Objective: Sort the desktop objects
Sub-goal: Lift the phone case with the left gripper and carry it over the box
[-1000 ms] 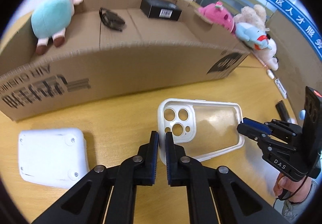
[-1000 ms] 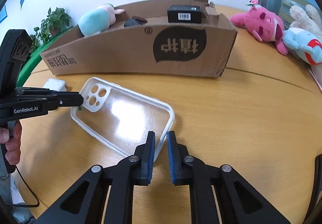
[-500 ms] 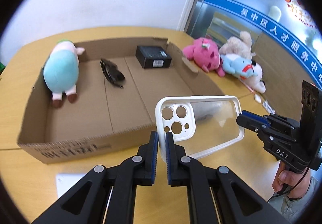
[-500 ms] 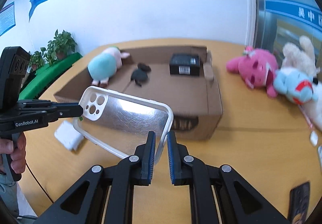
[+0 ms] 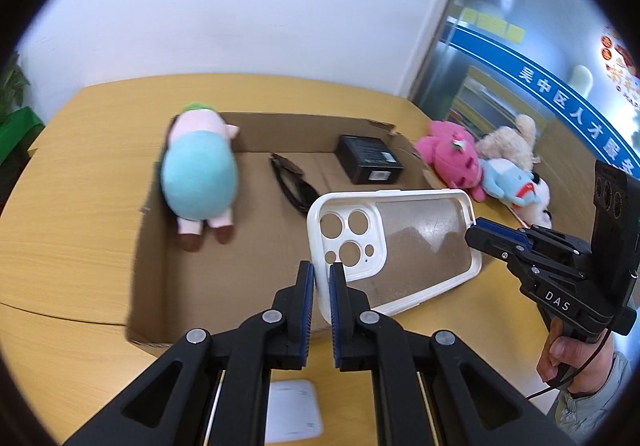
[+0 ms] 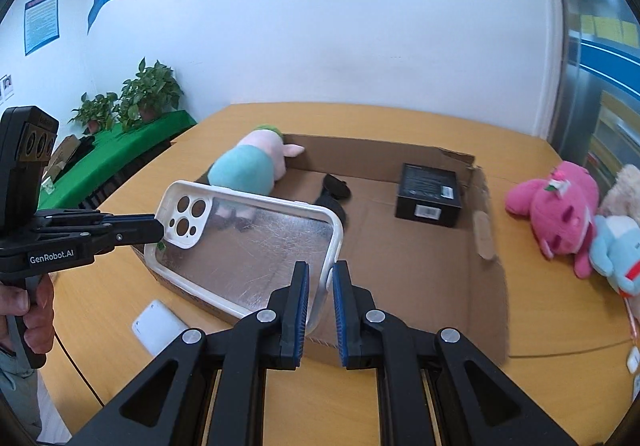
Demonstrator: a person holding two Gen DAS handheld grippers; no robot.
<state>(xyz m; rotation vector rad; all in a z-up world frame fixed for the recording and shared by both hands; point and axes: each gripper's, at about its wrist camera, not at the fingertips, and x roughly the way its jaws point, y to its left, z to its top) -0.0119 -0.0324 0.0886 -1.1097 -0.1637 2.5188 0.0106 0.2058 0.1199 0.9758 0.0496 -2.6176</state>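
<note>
Above the near edge of the open cardboard box (image 5: 360, 205), one phone case (image 5: 400, 242) hangs in the air, pinched at both ends. It is a rounded rectangle with a white rubbery rim, a clear glossy back and a white camera block with three large round holes. The left gripper (image 5: 322, 278) clamps the rim at the camera end; the right gripper (image 6: 320, 282) clamps the opposite short edge, seen from the left wrist view at (image 5: 476, 230).

On the flat corrugated box floor lie three things: one soft plush toy (image 5: 198, 177) with a turquoise body and pink head by the left wall, one black glasses-like item (image 5: 292, 185) near the middle, and one matte black rectangular small box (image 5: 370, 159) at the far right corner.

On the smooth wooden table (image 5: 80, 205), outside the box's right wall, three plush animals (image 5: 452, 157) huddle: pink, cream and pale blue. One white rounded-square device (image 6: 158, 326) rests by the box's near edge.
</note>
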